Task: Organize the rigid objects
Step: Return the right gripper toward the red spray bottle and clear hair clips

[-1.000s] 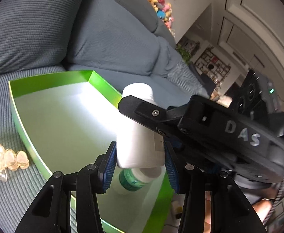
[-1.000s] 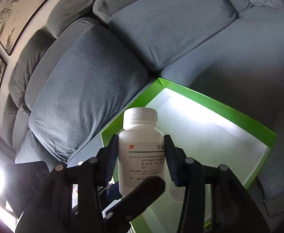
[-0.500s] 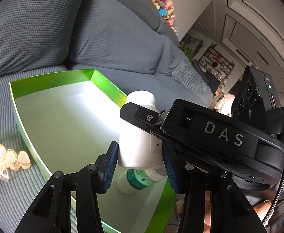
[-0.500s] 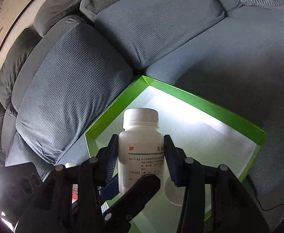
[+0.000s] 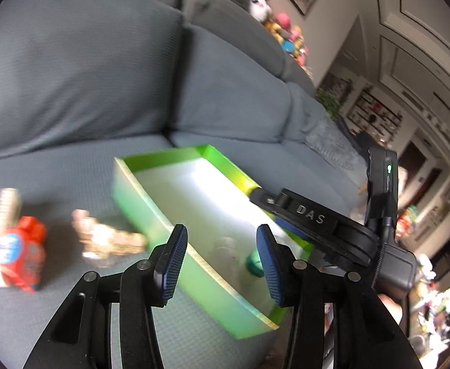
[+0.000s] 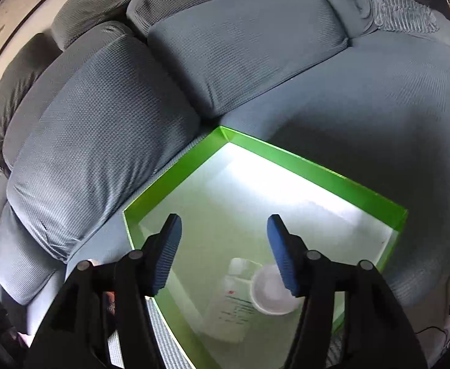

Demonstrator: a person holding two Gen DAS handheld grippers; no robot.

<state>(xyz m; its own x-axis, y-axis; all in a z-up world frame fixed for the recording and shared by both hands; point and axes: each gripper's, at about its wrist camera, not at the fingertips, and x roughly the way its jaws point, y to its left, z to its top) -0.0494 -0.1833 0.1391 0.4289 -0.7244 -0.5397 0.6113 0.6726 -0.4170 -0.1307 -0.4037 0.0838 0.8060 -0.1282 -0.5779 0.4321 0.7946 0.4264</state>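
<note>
A green box (image 6: 314, 160) with a white floor lies on the grey sofa seat; it also shows in the left wrist view (image 5: 163, 212). A white labelled bottle (image 6: 234, 301) lies flat on the box floor, beside a second bottle seen from its white end (image 6: 271, 292). In the left wrist view that second bottle shows a green label (image 5: 254, 264), blurred. My right gripper (image 6: 225, 249) is open and empty above the box. My left gripper (image 5: 221, 261) is open and empty above the box's near wall. The right gripper's black body (image 5: 332, 230) shows beyond the box.
Left of the box on the seat lie a pale, clear plastic item (image 5: 108, 240) and an orange-red packet (image 5: 22, 255), both blurred. Grey back cushions (image 6: 102, 141) rise behind the box. Stuffed toys (image 5: 283, 33) sit on the sofa's far end.
The white bottle left my right gripper and now lies in the box. Both grippers opened. My left gripper pulled back and to the left, bringing the items beside the box into view.
</note>
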